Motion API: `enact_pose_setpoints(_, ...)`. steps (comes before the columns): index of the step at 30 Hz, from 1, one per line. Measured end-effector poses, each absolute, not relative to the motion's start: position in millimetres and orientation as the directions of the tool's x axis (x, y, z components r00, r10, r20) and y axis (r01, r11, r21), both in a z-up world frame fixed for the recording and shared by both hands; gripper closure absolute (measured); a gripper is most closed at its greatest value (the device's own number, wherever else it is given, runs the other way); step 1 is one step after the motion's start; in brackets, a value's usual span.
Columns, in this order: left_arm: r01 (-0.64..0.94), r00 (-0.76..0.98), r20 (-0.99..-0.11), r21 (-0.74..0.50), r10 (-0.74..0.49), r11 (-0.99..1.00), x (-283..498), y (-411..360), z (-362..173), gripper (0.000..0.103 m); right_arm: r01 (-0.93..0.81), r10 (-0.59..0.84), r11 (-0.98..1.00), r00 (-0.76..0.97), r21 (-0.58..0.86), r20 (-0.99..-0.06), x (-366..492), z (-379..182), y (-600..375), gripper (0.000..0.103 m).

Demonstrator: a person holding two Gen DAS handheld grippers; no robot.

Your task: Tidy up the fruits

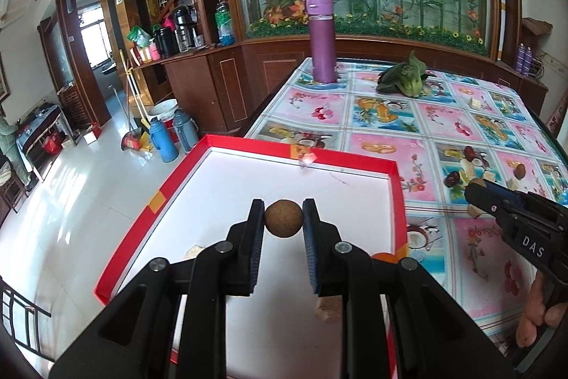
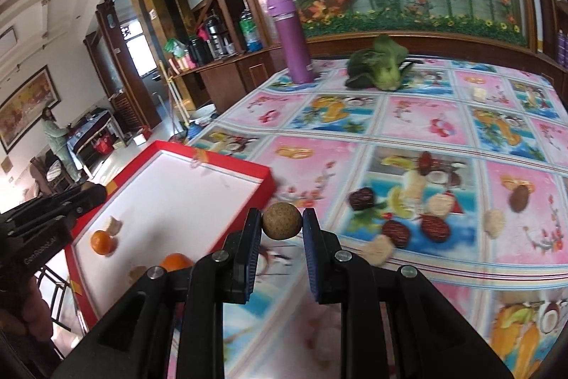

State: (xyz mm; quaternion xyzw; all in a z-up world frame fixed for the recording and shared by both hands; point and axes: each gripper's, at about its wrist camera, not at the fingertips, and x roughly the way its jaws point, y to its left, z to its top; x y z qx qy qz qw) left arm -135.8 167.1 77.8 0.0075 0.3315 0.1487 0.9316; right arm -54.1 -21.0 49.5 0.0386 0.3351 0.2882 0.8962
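Left wrist view shows the left gripper (image 1: 284, 219) pinching a round, rough-skinned brown fruit (image 1: 284, 219) over the shallow red-rimmed cardboard tray with a white floor (image 1: 355, 159), probably so it can drop inside. Beside that tray, above the glossy fruit-print tablecloth (image 2: 426, 116), the right gripper (image 2: 282, 222) clamps a second matte brown ball fruit (image 2: 282, 222). Two smooth oranges (image 2: 102, 242) already lie in the tray; wrinkled dark red dates (image 2: 433, 228) remain right of it.

Left gripper (image 1: 283, 219) clamps a round brown fruit (image 1: 283, 219) above the white floor of the red-rimmed box (image 1: 399, 187). Right gripper (image 1: 474, 189) hangs over the patterned tablecloth (image 1: 383, 126), beside the box.
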Motion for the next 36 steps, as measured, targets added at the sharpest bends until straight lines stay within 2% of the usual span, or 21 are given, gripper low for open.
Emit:
enact_pose_setpoints(14, -0.318, 0.718, -0.62, 0.113, 0.317, 0.941, -137.1, 189.6, 69.0, 0.079, -0.577, 0.62, 0.765, 0.54, 0.285, -0.569, -58.9, 47.8, 40.8, 0.081)
enact_pose_setpoints(36, -0.345, 0.668, -0.662, 0.131, 0.341, 0.929, -129.7, 208.4, 46.0, 0.079, -0.607, 0.592, 0.753, 0.454, 0.256, -0.665, -55.2, 29.9, 82.6, 0.081)
